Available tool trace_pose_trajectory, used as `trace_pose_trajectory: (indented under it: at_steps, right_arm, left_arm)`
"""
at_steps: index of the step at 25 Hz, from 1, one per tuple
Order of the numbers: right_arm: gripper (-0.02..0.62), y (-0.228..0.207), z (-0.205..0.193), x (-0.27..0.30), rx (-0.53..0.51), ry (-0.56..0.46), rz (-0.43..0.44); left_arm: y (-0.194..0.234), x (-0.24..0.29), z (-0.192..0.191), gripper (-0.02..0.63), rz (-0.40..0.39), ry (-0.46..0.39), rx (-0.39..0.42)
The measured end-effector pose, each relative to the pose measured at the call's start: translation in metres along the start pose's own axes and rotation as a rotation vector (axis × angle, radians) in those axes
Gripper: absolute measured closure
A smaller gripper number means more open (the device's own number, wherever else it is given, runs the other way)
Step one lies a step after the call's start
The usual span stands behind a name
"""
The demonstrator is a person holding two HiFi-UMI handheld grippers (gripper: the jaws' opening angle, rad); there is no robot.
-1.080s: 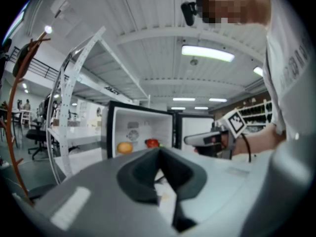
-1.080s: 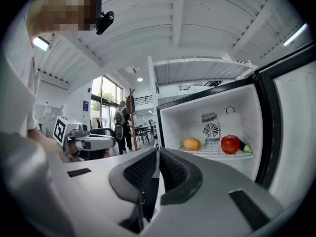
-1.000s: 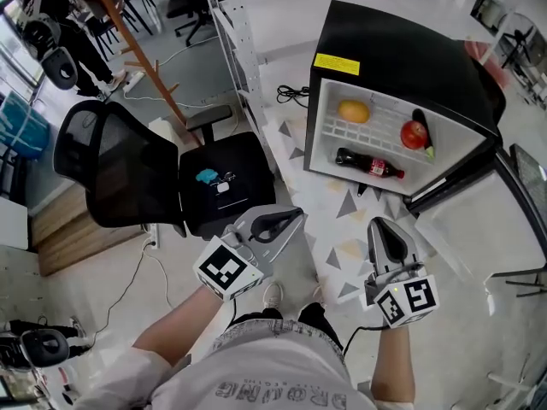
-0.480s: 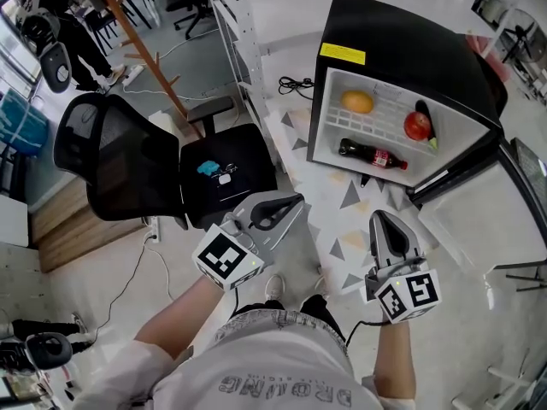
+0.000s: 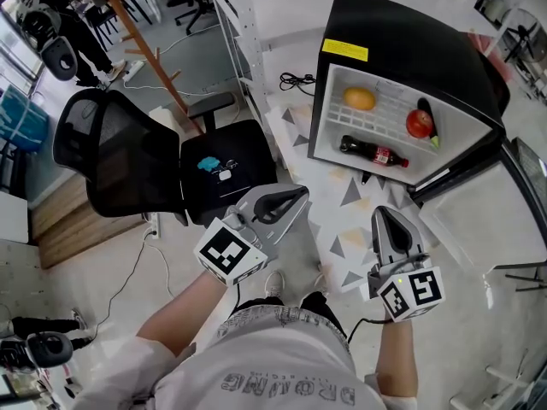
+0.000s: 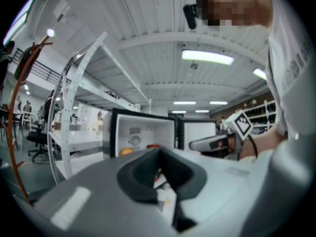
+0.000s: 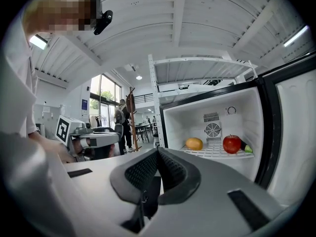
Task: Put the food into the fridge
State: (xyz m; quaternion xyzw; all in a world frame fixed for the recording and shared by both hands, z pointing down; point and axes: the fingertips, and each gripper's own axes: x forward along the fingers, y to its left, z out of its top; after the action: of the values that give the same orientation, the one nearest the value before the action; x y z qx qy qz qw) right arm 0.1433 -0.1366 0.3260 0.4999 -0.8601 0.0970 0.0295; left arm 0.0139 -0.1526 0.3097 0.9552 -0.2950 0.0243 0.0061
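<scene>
Floor (image 5: 340, 196): open black fridge (image 5: 402, 49) upper right; orange (image 5: 360, 99), red apple (image 5: 418, 124) shelved; bottle (image 5: 373, 152) below, head view only. Left hand-held gripper (image 5: 295, 196), right hand-held gripper (image 5: 385, 216) closed, empty.

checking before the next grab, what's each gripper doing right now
left gripper: closed, holding nothing
right gripper: closed, holding nothing

my head camera looks steeply down onto my left gripper (image 5: 291, 199), my right gripper (image 5: 385, 216) and the open fridge (image 5: 410, 49) ahead. each gripper camera rides close behind its own jaws, facing level at that fridge, seemingly from farther off in the blurry left view. each also catches the other gripper.
</scene>
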Motion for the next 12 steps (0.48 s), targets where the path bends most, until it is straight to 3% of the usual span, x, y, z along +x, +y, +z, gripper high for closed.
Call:
trace_pose_trajectory:
  at_steps: [12]
  right_arm:
    - [0.594,-0.0009,-0.0044,0.0049,-0.003,0.024,0.014]
  left_arm:
    - [-0.0009,0.0043,-0.0029,0.598,0.009,0.003,-0.011]
